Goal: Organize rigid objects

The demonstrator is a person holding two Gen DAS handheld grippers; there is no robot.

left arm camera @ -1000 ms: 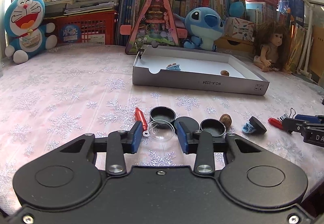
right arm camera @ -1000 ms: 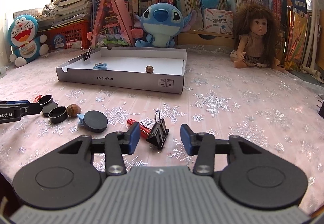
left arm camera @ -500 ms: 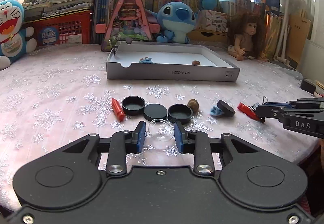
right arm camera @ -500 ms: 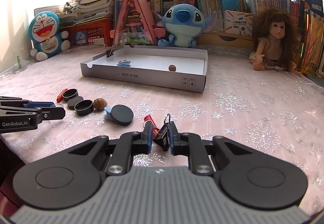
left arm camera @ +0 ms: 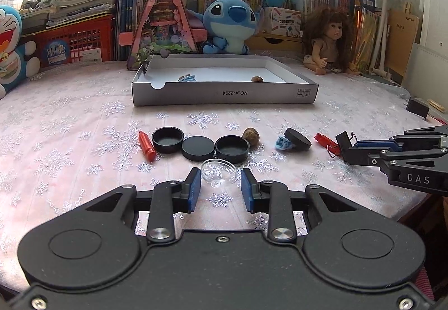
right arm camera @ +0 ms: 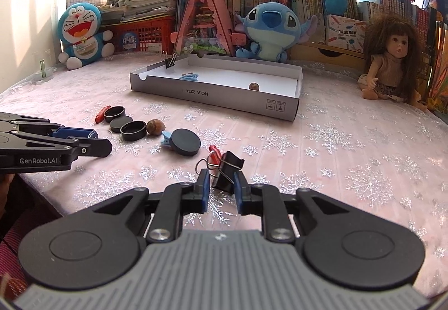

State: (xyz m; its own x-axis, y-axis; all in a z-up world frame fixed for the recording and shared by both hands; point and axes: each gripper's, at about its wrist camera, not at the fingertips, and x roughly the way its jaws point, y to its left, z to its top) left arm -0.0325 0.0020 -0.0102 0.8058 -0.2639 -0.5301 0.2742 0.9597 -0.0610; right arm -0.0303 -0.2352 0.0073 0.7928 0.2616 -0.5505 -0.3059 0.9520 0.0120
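My left gripper point(left arm camera: 221, 184) is shut on a clear plastic dome point(left arm camera: 219, 171), just in front of a row of black caps point(left arm camera: 197, 147). My right gripper point(right arm camera: 222, 186) has a black binder clip point(right arm camera: 227, 171) tilted between its pads. Its jaws are opening slightly, and the pads still touch the clip. In the left wrist view the right gripper point(left arm camera: 350, 150) reaches in from the right with the clip at its tips. Loose on the cloth lie a red tube point(left arm camera: 147, 146), a walnut point(left arm camera: 251, 136), a black disc point(left arm camera: 297, 139) and a small red piece point(left arm camera: 322, 139).
A low grey cardboard box point(left arm camera: 224, 94) stands at mid-table, holding a blue hair clip point(left arm camera: 187, 78) and a walnut point(left arm camera: 257, 78), with a binder clip point(left arm camera: 145, 67) on its rim. Behind it are plush toys, a doll point(left arm camera: 329, 41), books and a red crate point(left arm camera: 75, 43).
The left jaws narrowed onto the clear dome and the gripper drew back from the caps. The right jaws shut on the binder clip, which now sits tilted between them.
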